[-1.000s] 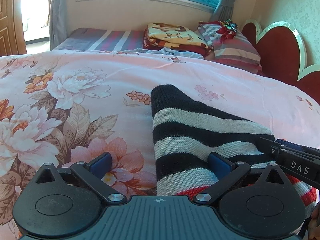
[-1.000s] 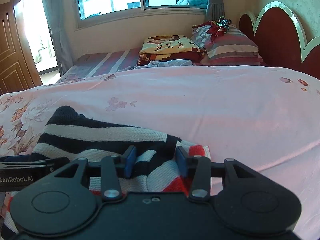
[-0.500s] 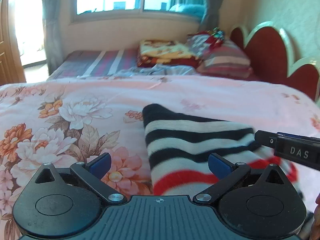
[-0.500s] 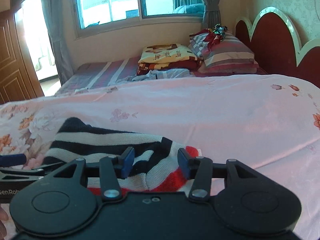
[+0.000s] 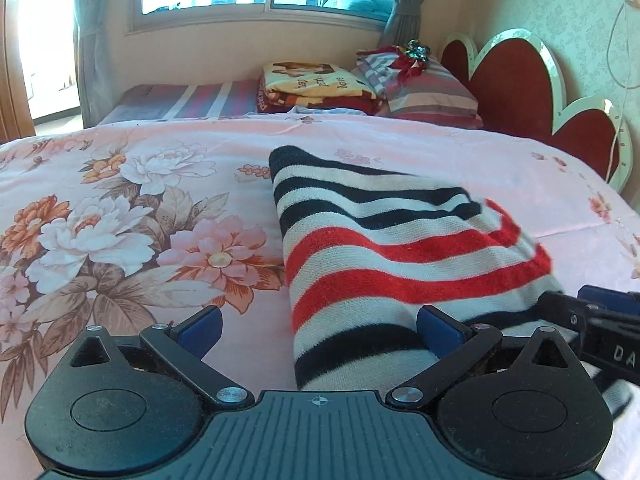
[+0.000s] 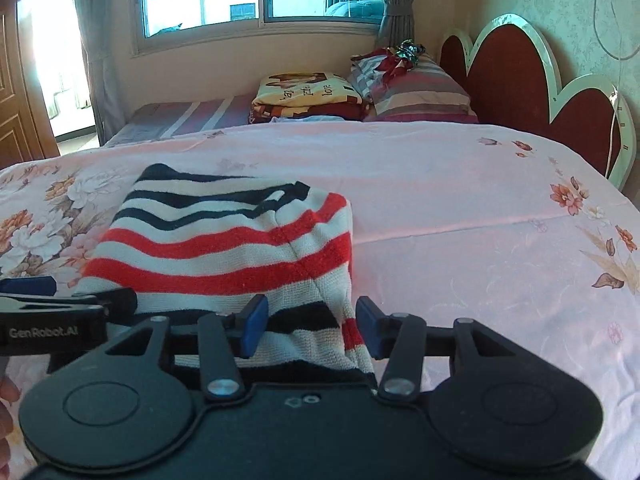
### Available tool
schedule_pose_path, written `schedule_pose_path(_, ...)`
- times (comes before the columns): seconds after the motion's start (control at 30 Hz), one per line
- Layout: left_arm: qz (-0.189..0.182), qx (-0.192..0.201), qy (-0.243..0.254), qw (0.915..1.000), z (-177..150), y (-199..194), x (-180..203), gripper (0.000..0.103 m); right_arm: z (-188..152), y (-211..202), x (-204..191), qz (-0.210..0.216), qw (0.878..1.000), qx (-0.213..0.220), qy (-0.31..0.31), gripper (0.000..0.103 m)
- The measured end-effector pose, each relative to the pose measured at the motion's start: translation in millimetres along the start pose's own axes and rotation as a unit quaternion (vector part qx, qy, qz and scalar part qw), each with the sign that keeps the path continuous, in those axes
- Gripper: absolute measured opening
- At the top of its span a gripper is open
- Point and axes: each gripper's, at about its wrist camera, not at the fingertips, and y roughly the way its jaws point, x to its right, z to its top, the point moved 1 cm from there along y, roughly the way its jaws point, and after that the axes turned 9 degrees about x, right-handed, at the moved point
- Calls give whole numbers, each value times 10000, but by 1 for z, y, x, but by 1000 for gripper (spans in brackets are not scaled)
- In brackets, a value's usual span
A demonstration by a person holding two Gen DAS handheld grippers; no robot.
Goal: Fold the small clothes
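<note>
Striped knit garment point(image 5: 384, 256) lying on the bed point(image 5: 120, 208), on the pink floral cover, already doubled over: black-and-white bands at the far end, red-and-white bands in the middle, a dark band at the near edge. Looks like a compact rectangle with one clean folded side on the left; right side less tidy, seam and red edge curling down toward the cover point(image 6: 344, 240).

Left hand-held gripper point(image 5: 320, 336) released, jaws spread wide; right blue pad resting on or just over the near edge of the knit, left pad over bare cover. Nothing pinched.

Right hand-held gripper point(image 6: 312, 328) part-way spread, near right corner of the garment sitting between the pads; pads not visibly pressing the cloth, so probably let go, not grasping.

Judgement: main fold done, garment laid down. Left to do, possibly: another fold or a tidy of the right edge. Pillows and folded blanket point(image 5: 316, 84) far back, well apart, untouched.
</note>
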Motion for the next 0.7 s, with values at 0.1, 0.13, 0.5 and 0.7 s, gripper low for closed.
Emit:
schedule_pose_path(0.1,-184,18,147,9997,-10,-20,2,103,-15,-25,2,-27,10000,-34,-18,48)
schedule_pose_path(0.13,-202,30,175,9996,-15,-26,1,103,-21,-30,3,-77,9999,-67,-54,48)
schedule_pose_path(0.5,-375,-482,-168,9980,-39,-22,-7,103,-56,-20,19,-97,9968,-743,285,48)
schedule_pose_path(0.7,-257,-388,-164,9988,-44,-23,-2,103,-67,-23,40,272,9934,-671,893,51)
